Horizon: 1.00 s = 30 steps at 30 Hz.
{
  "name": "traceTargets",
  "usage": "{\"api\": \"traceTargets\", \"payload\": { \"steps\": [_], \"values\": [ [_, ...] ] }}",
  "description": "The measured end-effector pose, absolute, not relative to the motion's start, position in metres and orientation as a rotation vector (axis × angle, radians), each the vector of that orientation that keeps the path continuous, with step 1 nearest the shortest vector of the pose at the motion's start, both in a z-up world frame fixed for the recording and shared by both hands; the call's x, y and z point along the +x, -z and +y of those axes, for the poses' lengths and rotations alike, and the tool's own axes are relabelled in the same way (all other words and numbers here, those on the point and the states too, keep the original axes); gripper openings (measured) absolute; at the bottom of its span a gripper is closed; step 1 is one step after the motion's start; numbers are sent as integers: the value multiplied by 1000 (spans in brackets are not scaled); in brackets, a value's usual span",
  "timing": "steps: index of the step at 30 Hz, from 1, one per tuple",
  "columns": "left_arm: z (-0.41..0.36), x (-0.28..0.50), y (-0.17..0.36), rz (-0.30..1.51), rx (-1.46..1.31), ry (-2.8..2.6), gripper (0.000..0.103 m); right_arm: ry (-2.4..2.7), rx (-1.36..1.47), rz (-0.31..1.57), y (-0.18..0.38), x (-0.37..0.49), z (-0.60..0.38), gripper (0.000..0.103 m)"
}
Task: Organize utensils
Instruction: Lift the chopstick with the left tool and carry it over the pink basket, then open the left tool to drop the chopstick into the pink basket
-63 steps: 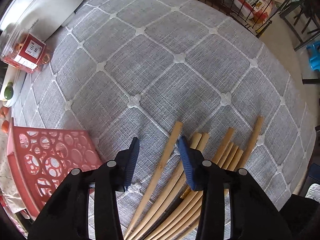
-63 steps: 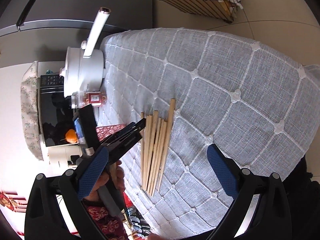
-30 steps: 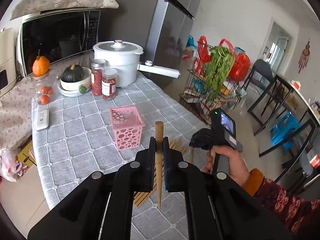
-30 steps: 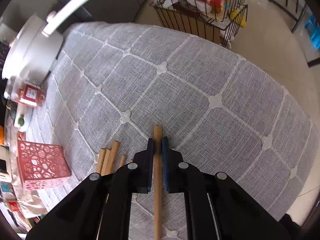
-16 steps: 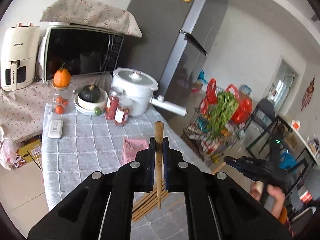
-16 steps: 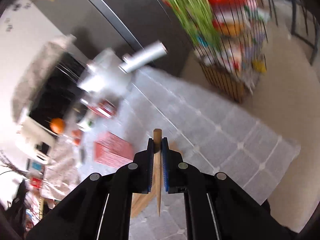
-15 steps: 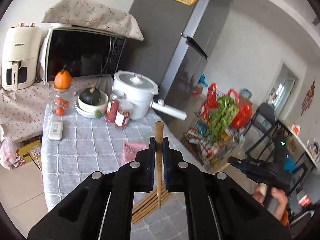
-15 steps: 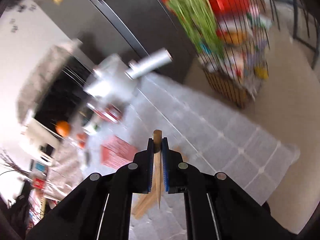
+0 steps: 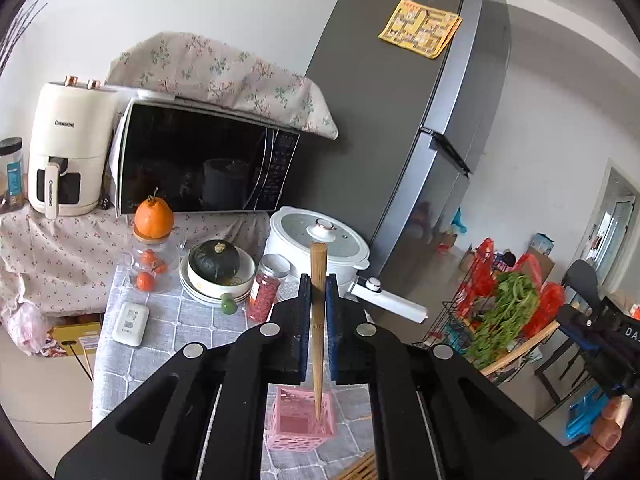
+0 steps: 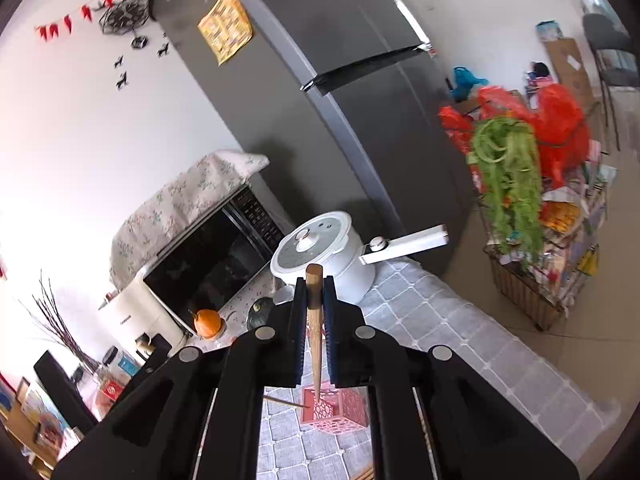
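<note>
The left fingers (image 9: 318, 280) are pinching one chopstick (image 9: 318, 320) upright, its thin tip pointing toward six o'clock above the pink basket (image 9: 300, 426) on the grey checked surface (image 9: 160, 344). The right fingers (image 10: 314, 284) are clamping another chopstick (image 10: 315, 332), likewise hanging over the basket (image 10: 334, 410), which looks empty.
</note>
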<state>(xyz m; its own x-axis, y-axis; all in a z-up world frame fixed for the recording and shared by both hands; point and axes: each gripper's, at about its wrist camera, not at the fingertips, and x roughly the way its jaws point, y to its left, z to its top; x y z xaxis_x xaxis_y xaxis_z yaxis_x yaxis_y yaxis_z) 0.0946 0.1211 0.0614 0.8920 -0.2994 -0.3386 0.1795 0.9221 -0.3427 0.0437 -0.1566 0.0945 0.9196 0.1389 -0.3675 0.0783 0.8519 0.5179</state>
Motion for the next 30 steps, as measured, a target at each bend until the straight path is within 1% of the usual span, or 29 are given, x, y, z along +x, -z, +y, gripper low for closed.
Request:
{"api": "traceTargets", "payload": {
  "steps": [3, 4, 6, 11, 18, 25, 26, 27, 28, 29, 30],
  "values": [
    [117, 109, -41, 431, -302, 258, 8, -35, 532, 437, -81, 61, -145, 8],
    [116, 113, -32, 445, -305, 257, 17, -34, 519, 447, -77, 68, -141, 8],
    [117, 119, -24, 471, -303, 268, 32, -32, 501, 469, -69, 80, -133, 8],
    [133, 114, -34, 423, -336, 242, 34, -28, 477, 500, -55, 98, -124, 8],
    [152, 105, -50, 391, -378, 226, 43, -21, 427, 515, -49, 112, -106, 8],
    [153, 105, -52, 396, -373, 223, 49, -29, 383, 533, -43, 133, -90, 9],
    [152, 106, -51, 405, -371, 219, 49, -37, 375, 541, -41, 138, -88, 14],
    [153, 107, -51, 409, -372, 217, 50, -40, 369, 554, -39, 141, -86, 29],
    [153, 107, -51, 413, -372, 220, 51, -34, 373, 561, -36, 143, -87, 38],
    [152, 106, -51, 413, -369, 221, 51, -24, 378, 554, -35, 142, -88, 48],
    [152, 106, -52, 410, -366, 221, 53, -15, 381, 548, -35, 140, -89, 52]
  ]
}}
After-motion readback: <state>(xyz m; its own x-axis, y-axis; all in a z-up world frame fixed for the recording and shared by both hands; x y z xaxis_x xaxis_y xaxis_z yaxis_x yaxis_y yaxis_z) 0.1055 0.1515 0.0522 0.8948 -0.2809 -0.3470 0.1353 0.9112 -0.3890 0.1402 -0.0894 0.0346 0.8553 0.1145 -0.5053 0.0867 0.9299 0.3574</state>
